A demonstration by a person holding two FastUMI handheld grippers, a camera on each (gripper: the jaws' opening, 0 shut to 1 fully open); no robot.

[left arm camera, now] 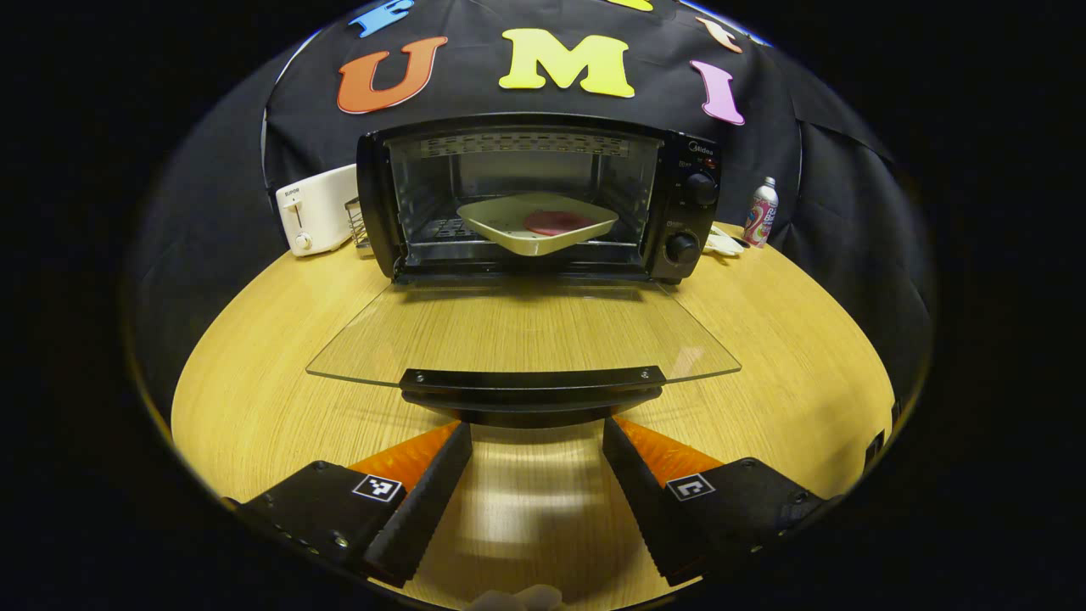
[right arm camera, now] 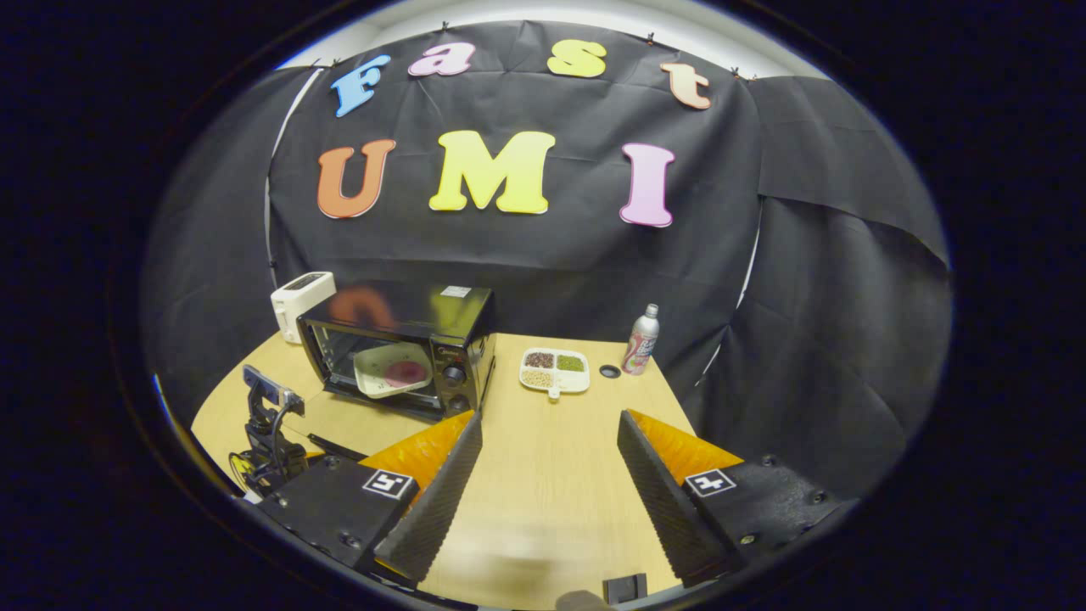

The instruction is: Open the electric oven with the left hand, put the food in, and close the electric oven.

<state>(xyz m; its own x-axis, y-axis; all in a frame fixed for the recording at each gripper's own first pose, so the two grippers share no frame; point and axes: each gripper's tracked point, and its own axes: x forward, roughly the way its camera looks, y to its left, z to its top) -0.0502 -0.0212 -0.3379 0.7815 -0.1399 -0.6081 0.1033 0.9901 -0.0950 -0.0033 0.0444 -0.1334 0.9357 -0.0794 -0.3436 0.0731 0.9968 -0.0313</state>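
Note:
A black electric oven [left arm camera: 679, 212] stands on the wooden table, its glass door [left arm camera: 522, 327] folded down flat toward me. Inside on the rack sits a cream square plate [left arm camera: 536, 222] with a round red piece of food [left arm camera: 557, 222]. My left gripper [left arm camera: 534, 475] is open just in front of the door's black handle [left arm camera: 530, 382], which lies slightly beyond the fingertips, untouched. The right gripper [right arm camera: 547, 471] is open and holds nothing, raised over the table, well back and to the right of the oven [right arm camera: 399, 348]. The left gripper [right arm camera: 270, 428] appears at that view's lower left.
A white toaster [left arm camera: 316, 208] stands left of the oven with a small wire rack beside it. A drink can [left arm camera: 761, 212] stands at the back right. A white divided dish [right arm camera: 556, 369] with grains and a small dark disc [right arm camera: 609, 371] lie right of the oven.

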